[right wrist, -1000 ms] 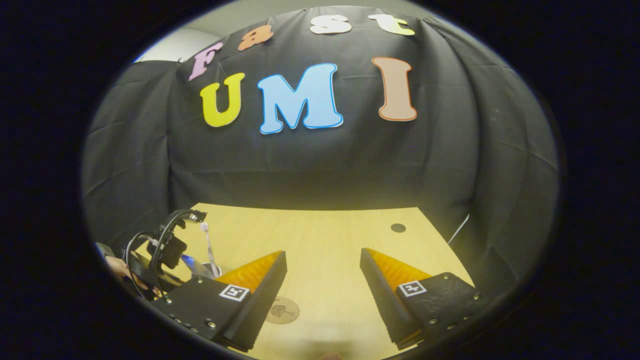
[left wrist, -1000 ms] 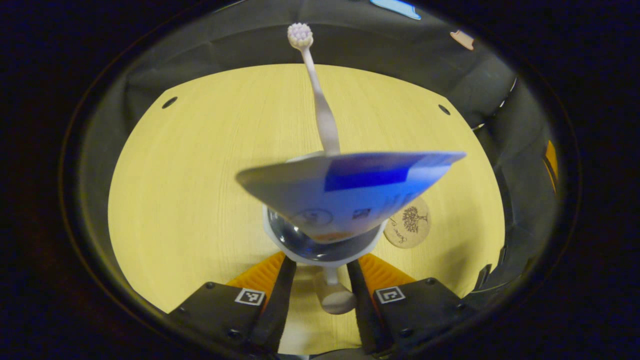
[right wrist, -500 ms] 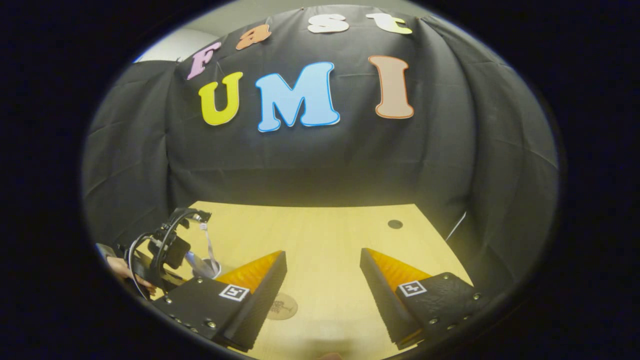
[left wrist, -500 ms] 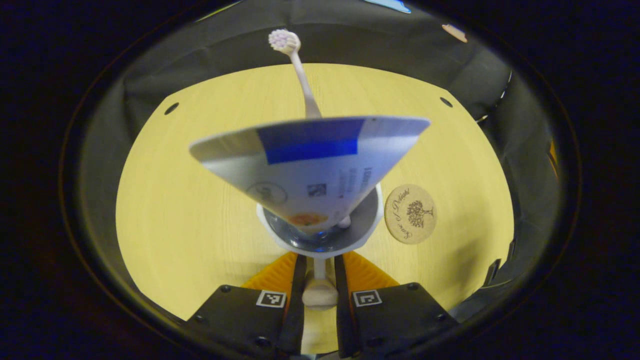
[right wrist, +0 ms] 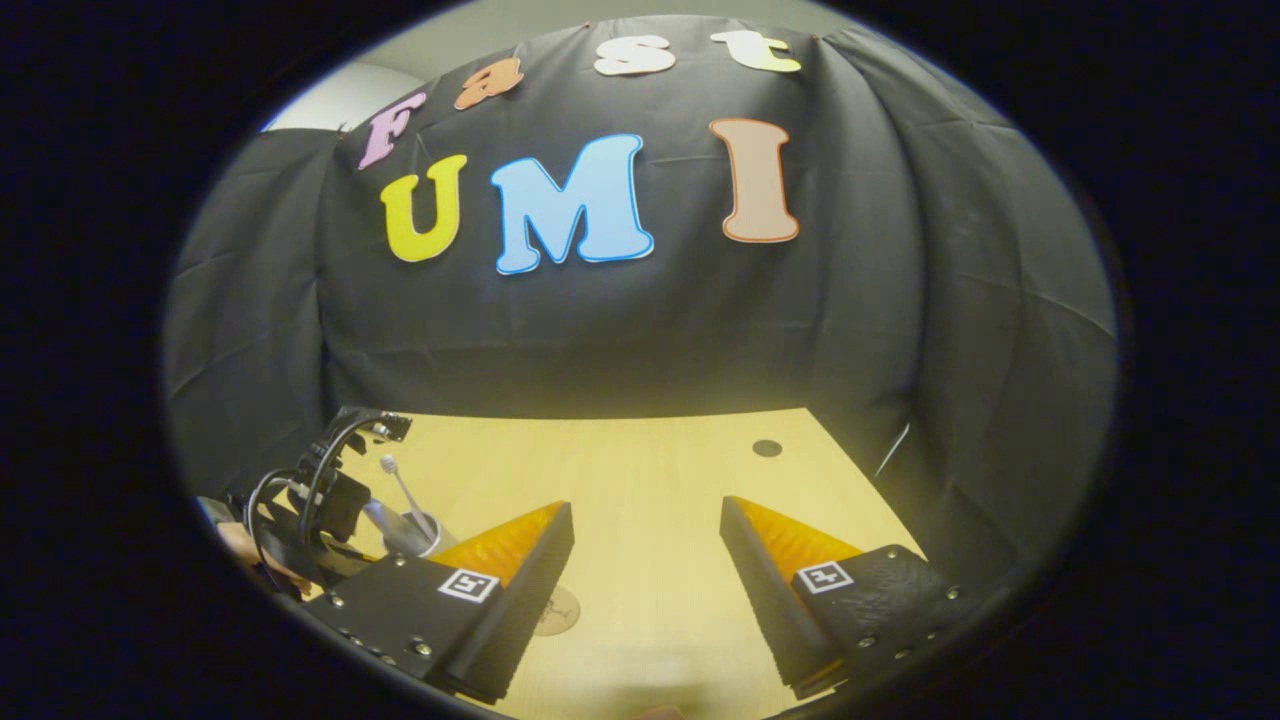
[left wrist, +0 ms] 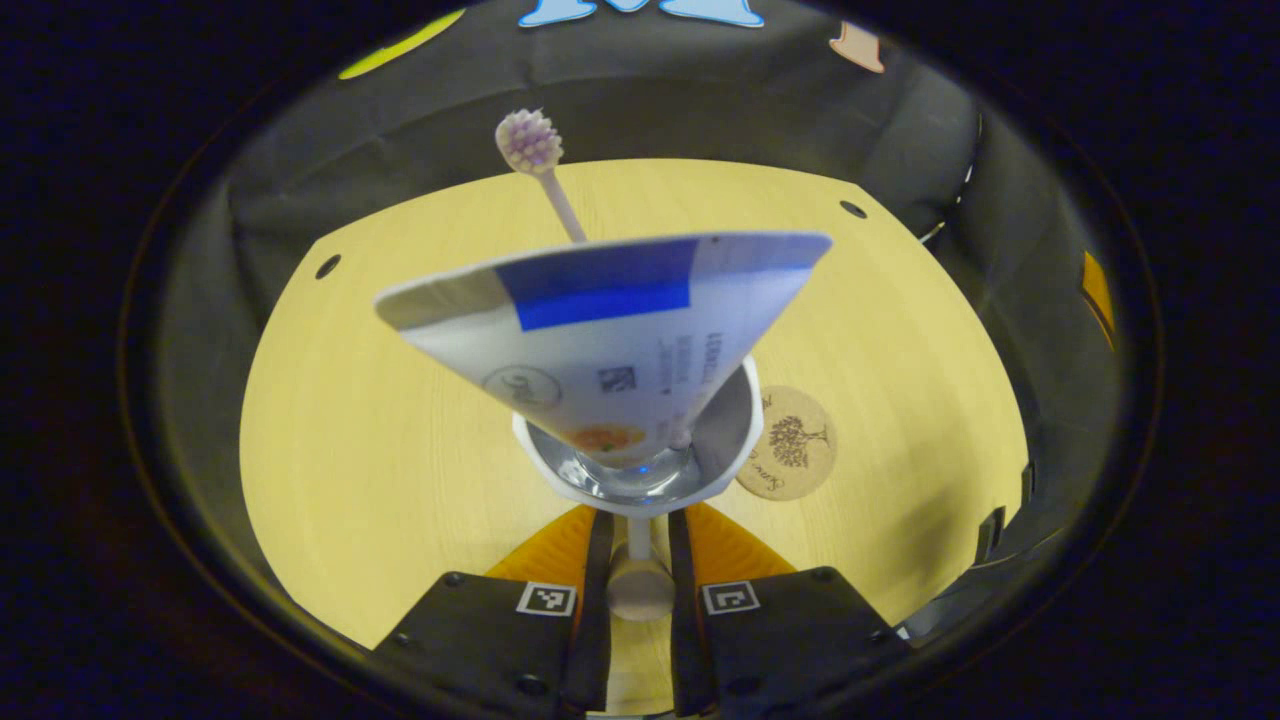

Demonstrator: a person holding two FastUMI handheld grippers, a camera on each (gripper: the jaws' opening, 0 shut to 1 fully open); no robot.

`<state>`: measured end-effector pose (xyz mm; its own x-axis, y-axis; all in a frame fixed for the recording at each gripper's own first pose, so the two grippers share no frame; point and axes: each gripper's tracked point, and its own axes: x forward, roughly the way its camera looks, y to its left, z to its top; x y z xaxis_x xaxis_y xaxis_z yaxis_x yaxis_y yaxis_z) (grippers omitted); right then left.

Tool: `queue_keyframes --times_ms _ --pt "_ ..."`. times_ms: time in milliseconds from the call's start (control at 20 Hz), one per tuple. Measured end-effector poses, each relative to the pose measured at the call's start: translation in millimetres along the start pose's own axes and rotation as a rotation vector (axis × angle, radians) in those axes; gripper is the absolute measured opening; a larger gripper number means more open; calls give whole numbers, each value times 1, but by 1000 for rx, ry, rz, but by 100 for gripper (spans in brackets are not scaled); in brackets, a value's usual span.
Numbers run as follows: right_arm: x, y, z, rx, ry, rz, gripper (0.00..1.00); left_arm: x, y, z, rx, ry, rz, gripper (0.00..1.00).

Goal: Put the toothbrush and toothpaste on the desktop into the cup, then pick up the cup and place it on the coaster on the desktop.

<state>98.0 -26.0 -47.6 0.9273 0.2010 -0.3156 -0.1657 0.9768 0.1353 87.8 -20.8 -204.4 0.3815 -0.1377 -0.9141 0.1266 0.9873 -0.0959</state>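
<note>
White-handled and steel-lined, the cup (left wrist: 640, 470) sat pinched by its handle in my left claw (left wrist: 638, 590), lifted nearer the round cork coaster (left wrist: 787, 443); the white toothbrush (left wrist: 545, 170) and blue-banded toothpaste tube (left wrist: 610, 330) rode inside. My right claw (right wrist: 645, 570) hung agape, empty.

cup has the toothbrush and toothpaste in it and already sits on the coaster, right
Not quite. The cup holds the toothbrush and toothpaste, but the left gripper view shows the coaster still uncovered beside it, so the cup is not on it yet.
</note>
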Motion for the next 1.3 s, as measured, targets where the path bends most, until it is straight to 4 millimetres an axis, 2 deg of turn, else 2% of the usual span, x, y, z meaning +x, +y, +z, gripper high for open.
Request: queue_keyframes --times_ms 350,650,900,1200,1250,1300 --pt "-10 -14 -2 11 -4 -21 93 0 -51 1 61 22 -64 30" --pt "-17 -32 -7 29 6 -53 93 11 -78 1 107 58 -86 31" --pt "-24 -50 -8 46 8 -90 93 15 -87 3 144 84 -96 31" --pt "-35 -68 -9 47 10 -139 93 27 -93 -6 158 120 -88 31" --pt "-37 -68 -9 50 10 -142 88 28 -94 -6 162 114 -85 31" --pt "-39 -69 -9 54 8 -144 88 29 -95 -6 168 119 -80 32"
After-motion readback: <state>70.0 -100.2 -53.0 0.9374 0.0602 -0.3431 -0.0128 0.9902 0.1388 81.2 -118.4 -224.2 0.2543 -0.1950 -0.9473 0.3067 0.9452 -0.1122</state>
